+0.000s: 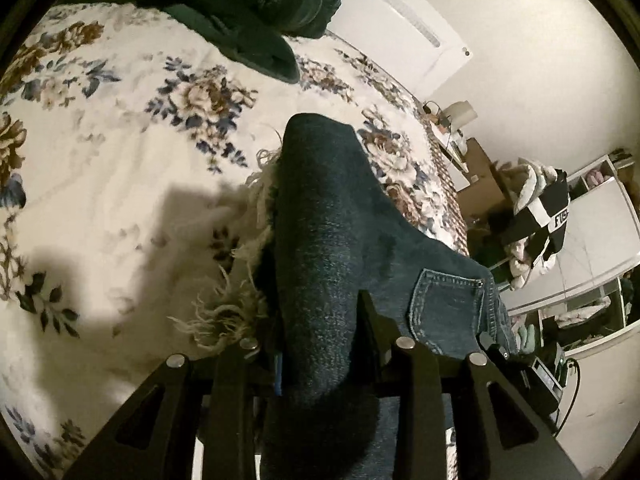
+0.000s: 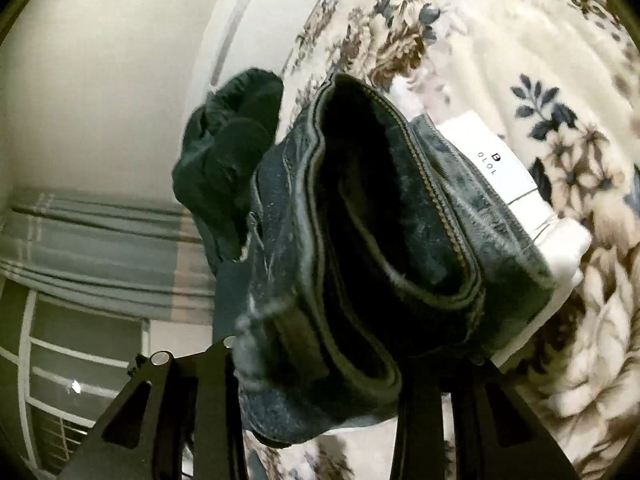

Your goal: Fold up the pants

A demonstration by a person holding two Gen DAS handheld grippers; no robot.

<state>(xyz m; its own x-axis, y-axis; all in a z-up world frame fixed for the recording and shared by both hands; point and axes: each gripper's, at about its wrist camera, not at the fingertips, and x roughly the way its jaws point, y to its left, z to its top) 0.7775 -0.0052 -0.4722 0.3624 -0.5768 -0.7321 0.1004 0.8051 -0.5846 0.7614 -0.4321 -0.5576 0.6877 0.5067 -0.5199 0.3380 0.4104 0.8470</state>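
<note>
The pants are dark blue jeans (image 1: pixel 328 232). In the left wrist view a folded leg with a frayed pale hem rises between the fingers, and a back pocket (image 1: pixel 448 304) shows at the right. My left gripper (image 1: pixel 320 344) is shut on the jeans, held above the bed. In the right wrist view the jeans (image 2: pixel 360 240) show thick stacked layers with seams and a dark hollow. My right gripper (image 2: pixel 320 360) is shut on this bundle; the fingertips are hidden by denim.
A floral bedspread (image 1: pixel 120 160) lies below. A dark green garment (image 1: pixel 248 8) lies at the bed's far end and also shows in the right wrist view (image 2: pixel 228 160). A folded white garment (image 2: pixel 500 176) lies on the bed. Cluttered shelves (image 1: pixel 560 240) stand beside the bed.
</note>
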